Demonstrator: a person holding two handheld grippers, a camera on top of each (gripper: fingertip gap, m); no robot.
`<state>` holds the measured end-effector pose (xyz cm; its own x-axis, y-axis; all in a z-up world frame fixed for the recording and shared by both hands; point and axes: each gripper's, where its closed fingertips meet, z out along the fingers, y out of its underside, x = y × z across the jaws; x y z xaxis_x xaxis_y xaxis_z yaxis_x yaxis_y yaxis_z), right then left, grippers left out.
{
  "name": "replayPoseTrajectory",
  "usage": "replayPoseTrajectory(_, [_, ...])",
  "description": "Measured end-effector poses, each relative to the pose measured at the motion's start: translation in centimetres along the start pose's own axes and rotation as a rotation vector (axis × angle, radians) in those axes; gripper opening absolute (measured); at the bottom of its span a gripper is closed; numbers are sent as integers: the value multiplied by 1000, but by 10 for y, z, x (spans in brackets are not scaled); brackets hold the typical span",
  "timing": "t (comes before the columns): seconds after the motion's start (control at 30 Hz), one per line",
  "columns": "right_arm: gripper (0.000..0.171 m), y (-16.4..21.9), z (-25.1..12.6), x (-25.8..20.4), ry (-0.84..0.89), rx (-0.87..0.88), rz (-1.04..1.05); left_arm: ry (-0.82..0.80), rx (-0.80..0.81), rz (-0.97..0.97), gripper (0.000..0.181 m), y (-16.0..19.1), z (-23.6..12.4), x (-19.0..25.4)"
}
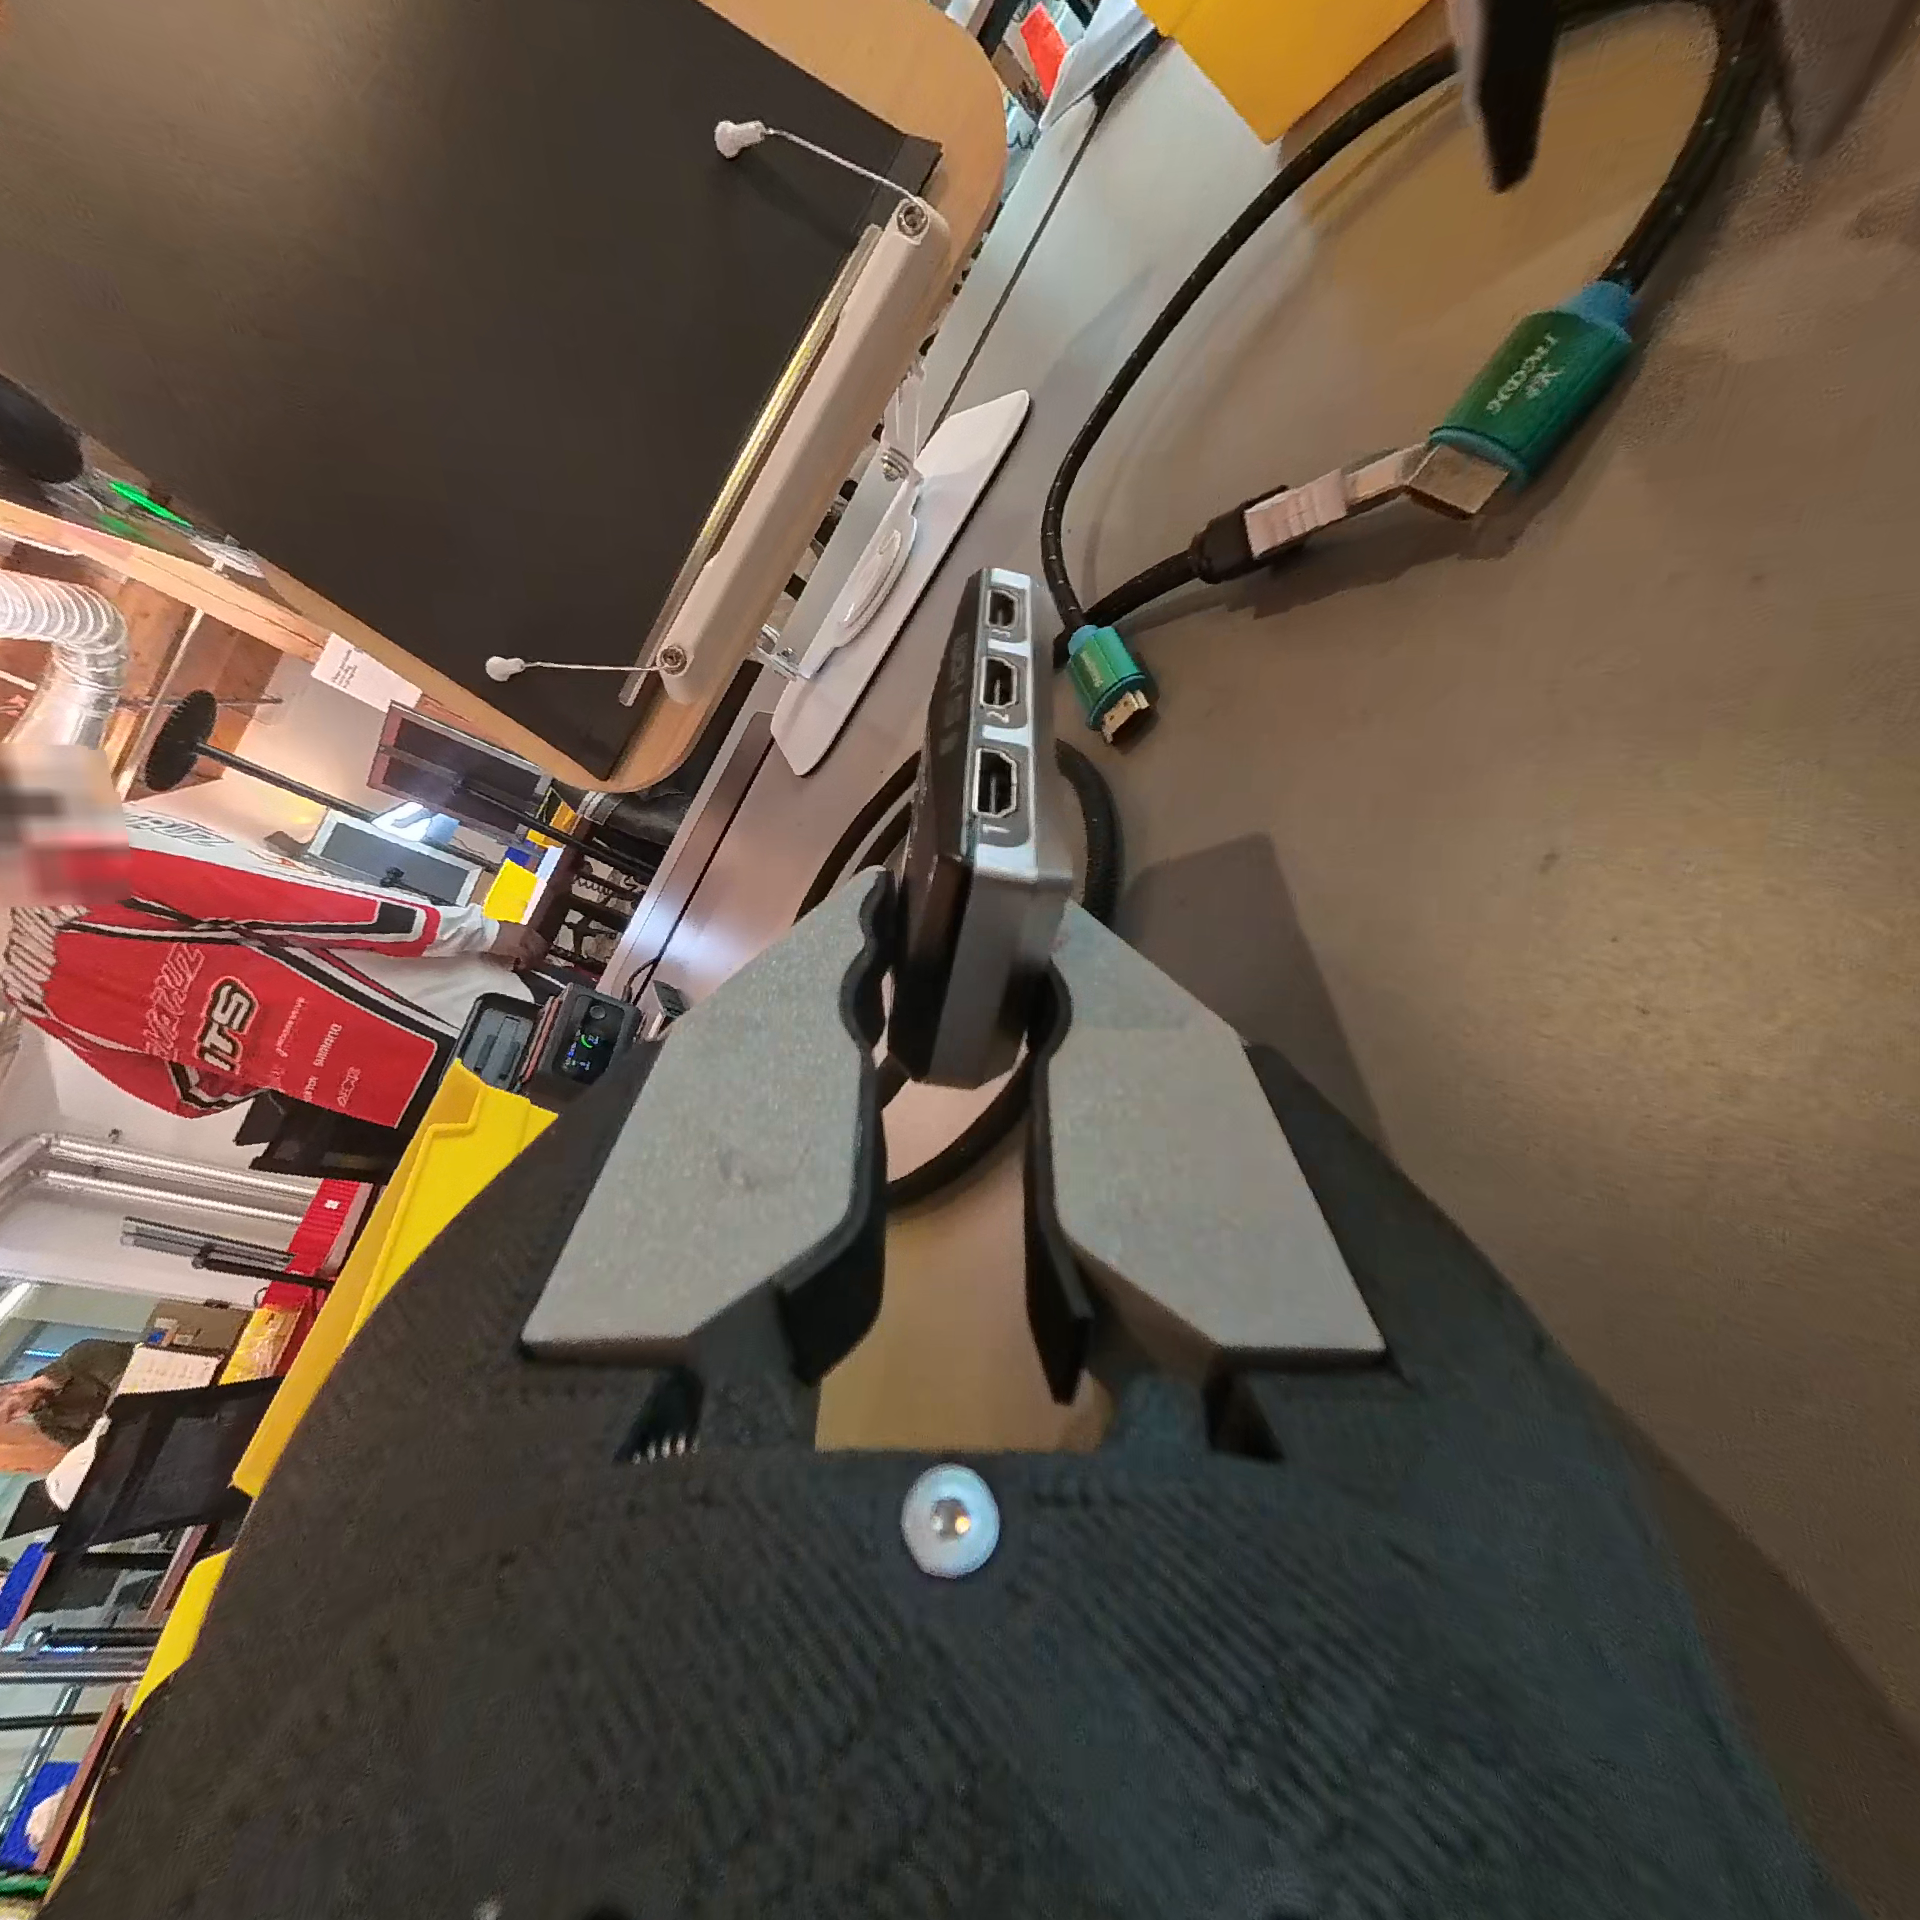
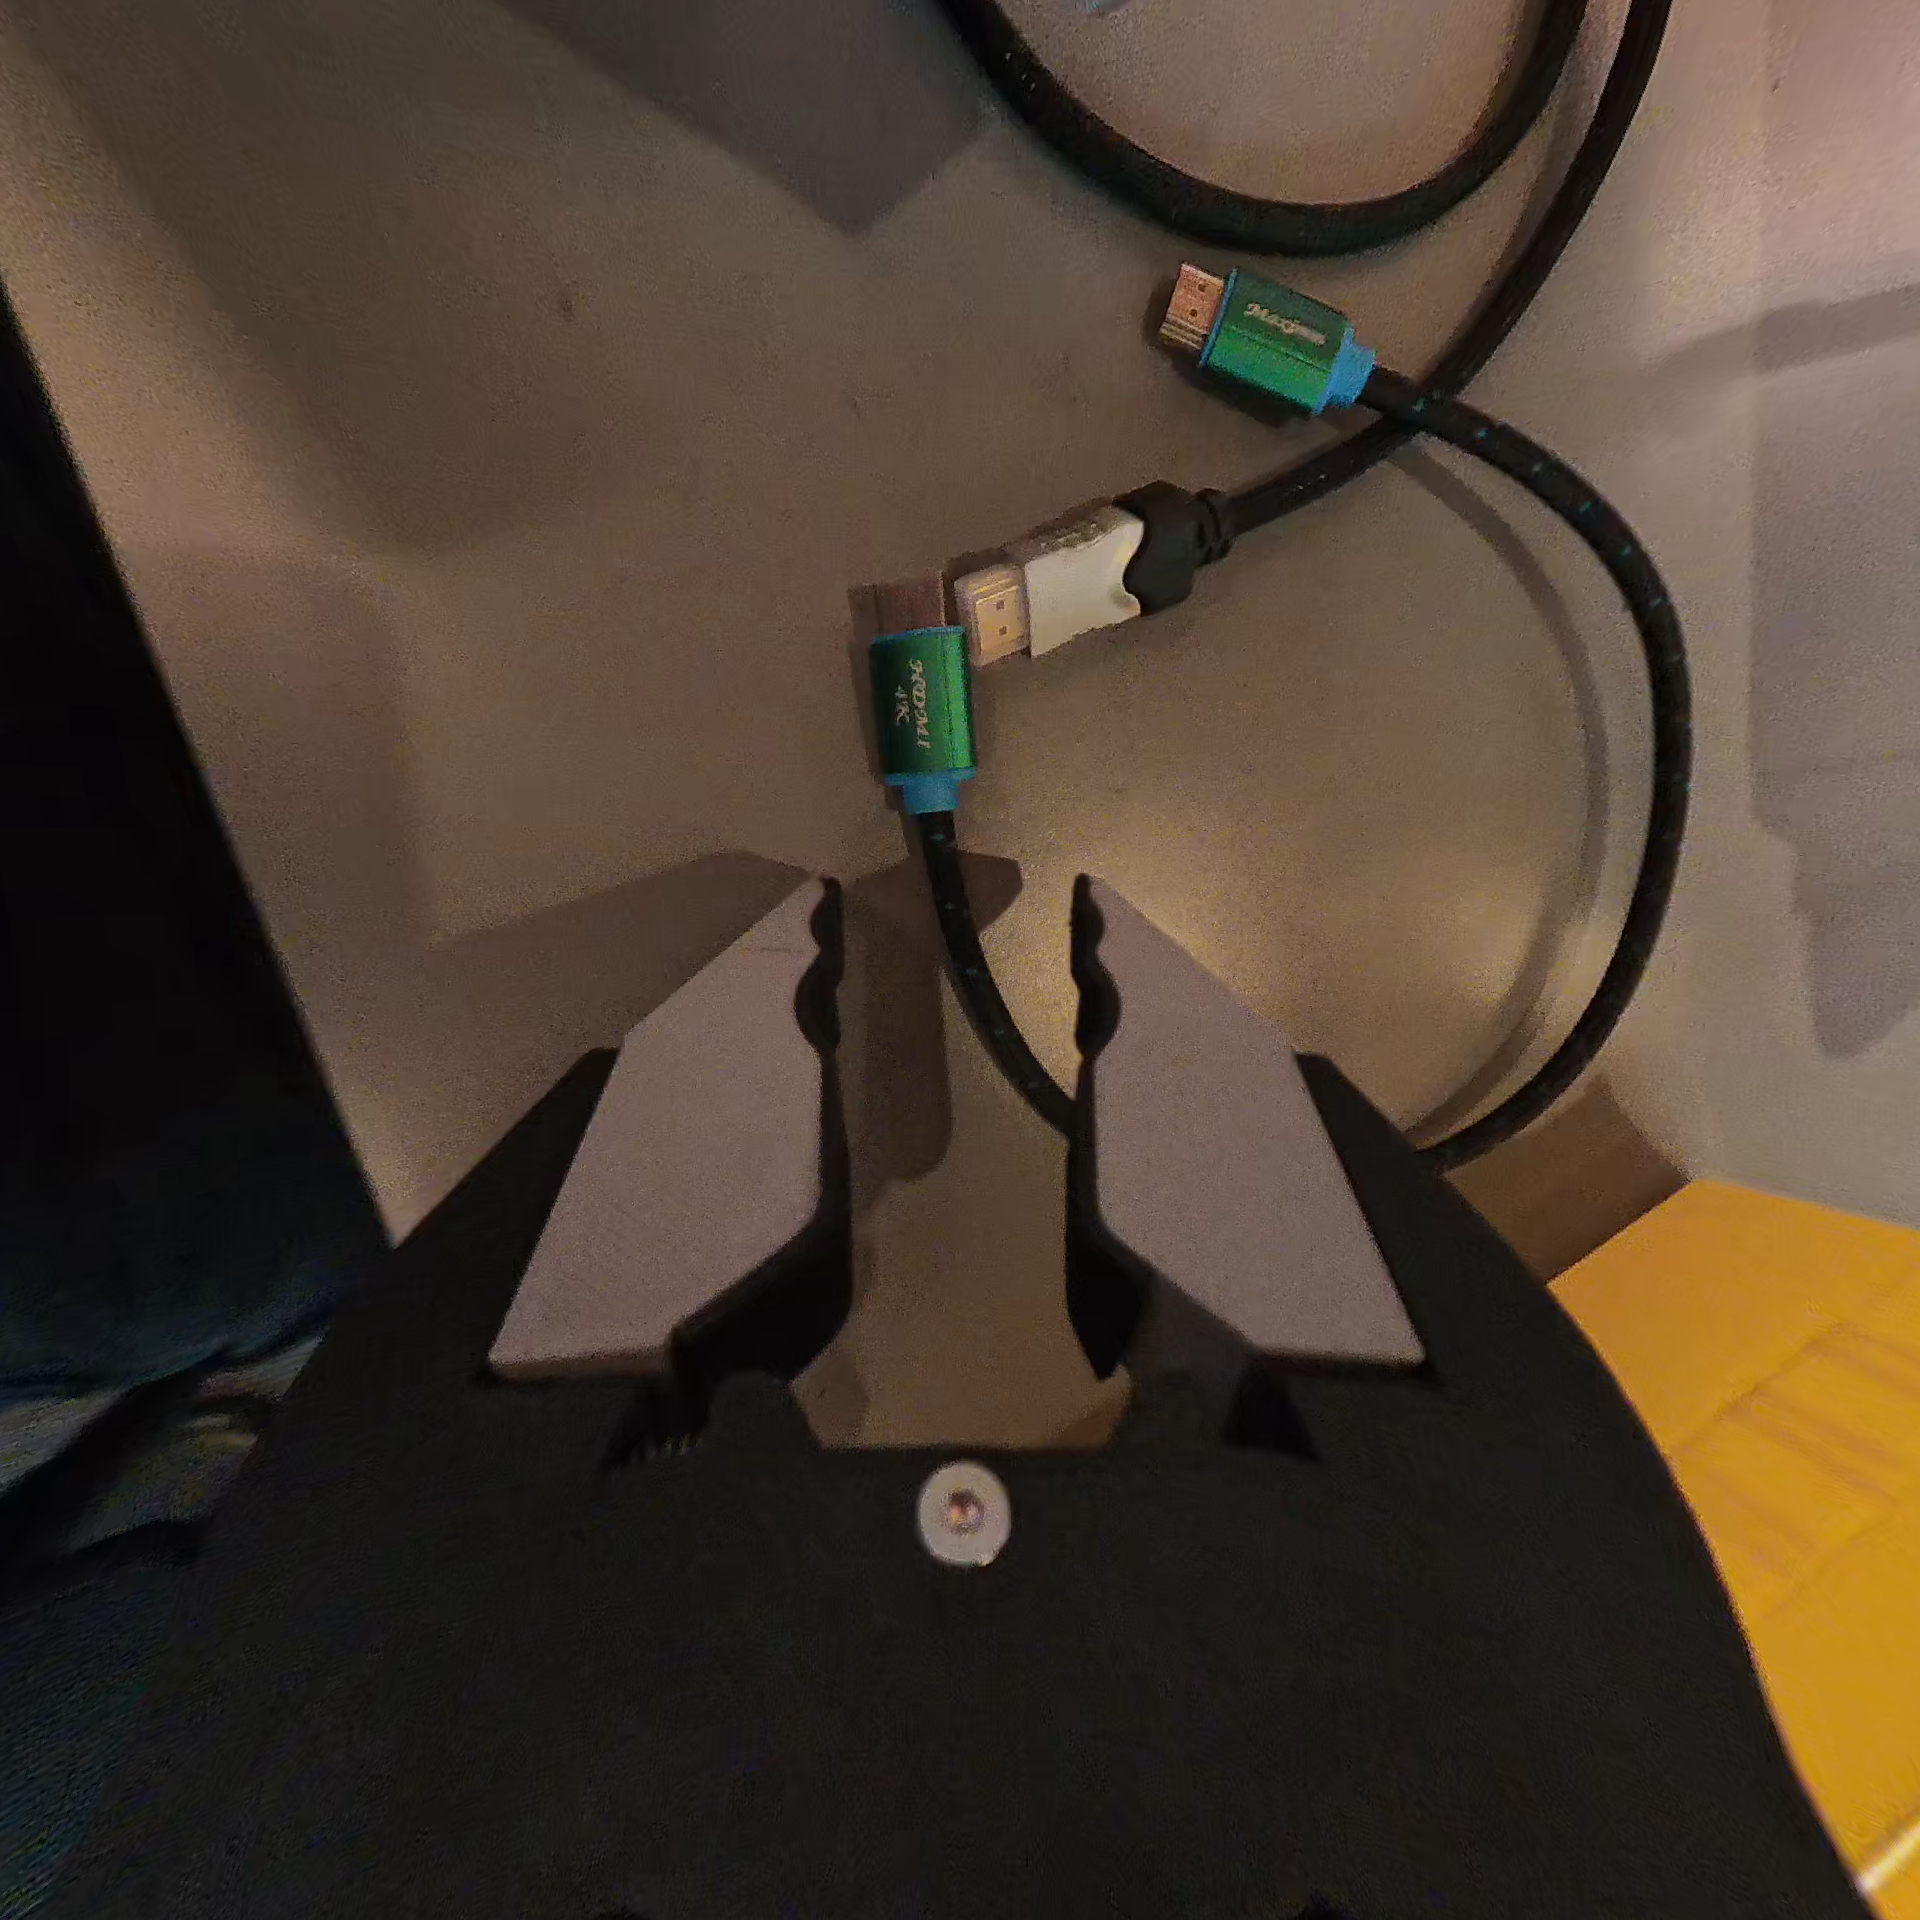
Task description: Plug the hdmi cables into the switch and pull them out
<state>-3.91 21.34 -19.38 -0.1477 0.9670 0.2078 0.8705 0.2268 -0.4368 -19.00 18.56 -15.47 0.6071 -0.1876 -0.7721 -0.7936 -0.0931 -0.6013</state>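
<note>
Left gripper (image 1: 961,971) clamped on slim grey metal HDMI switch (image 1: 987,821), long axis away, three ports facing right; right gripper (image 2: 951,935) parted above lettered green plug (image 2: 922,717) pointing away.

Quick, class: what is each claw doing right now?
Left claw: shut on the switch.
Right claw: open, holding nothing; a green-plug cable runs between its fingers.

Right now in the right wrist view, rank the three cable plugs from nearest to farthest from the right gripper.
1. Green plug with blue collar, straight ahead of the open fingers, its cable running back between them.
2. White plug, just beyond and slightly right, touching the first.
3. Second green plug, farthest, upper right.
</note>
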Motion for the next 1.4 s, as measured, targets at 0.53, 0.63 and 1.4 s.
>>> replayPoseTrajectory(0.53, [21, -35, 22, 6, 266, 286, -254, 12, -32, 37, 22, 4, 3, 5])
replayPoseTrajectory(0.63, [15, -36, 24, 4, 259, 275, -315, 14, -30, 33, 22, 4, 3, 5])
replayPoseTrajectory(1.4, [8, -95, -9, -21, -140, 468, 373, -105, -124, 267, 20, 11, 6, 4])
